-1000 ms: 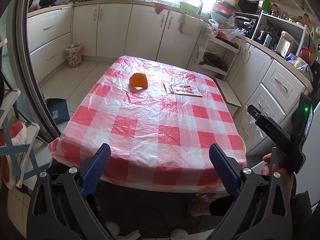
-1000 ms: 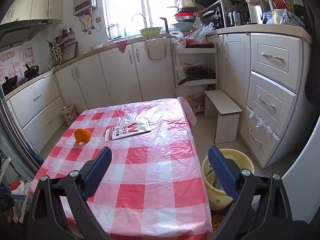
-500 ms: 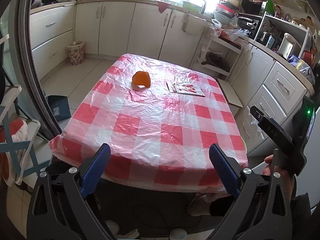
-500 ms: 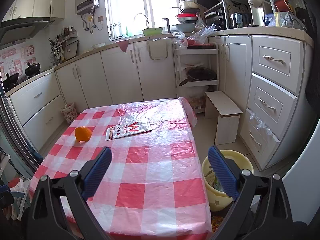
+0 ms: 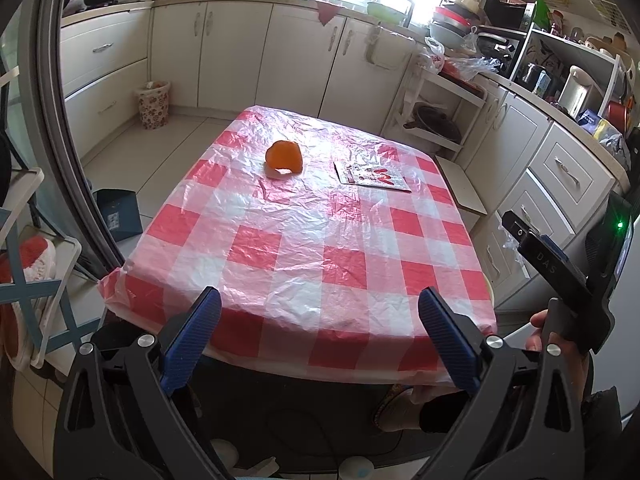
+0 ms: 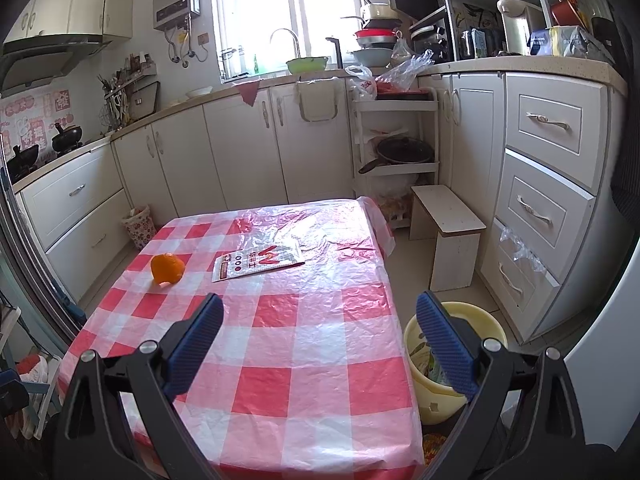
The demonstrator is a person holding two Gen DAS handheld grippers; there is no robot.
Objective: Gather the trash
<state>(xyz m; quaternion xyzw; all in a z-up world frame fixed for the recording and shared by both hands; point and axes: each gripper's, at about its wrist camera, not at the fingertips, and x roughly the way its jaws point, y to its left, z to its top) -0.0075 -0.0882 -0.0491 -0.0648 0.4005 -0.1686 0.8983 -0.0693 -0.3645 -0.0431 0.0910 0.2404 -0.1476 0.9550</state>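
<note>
Both the left tool [image 5: 319, 334] and the right tool [image 6: 319, 340] are wide open and empty above the red-checked plastic-covered surface [image 6: 312, 344]; an orange peel [image 6: 167, 267] lies near a flat printed wrapper [image 6: 256, 262].

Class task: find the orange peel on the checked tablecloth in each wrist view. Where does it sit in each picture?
Left wrist: orange peel upper centre, left of the flat packet.
Right wrist: orange peel left of centre, again left of the flat packet.
Shared landmark: the flat packet.
</note>
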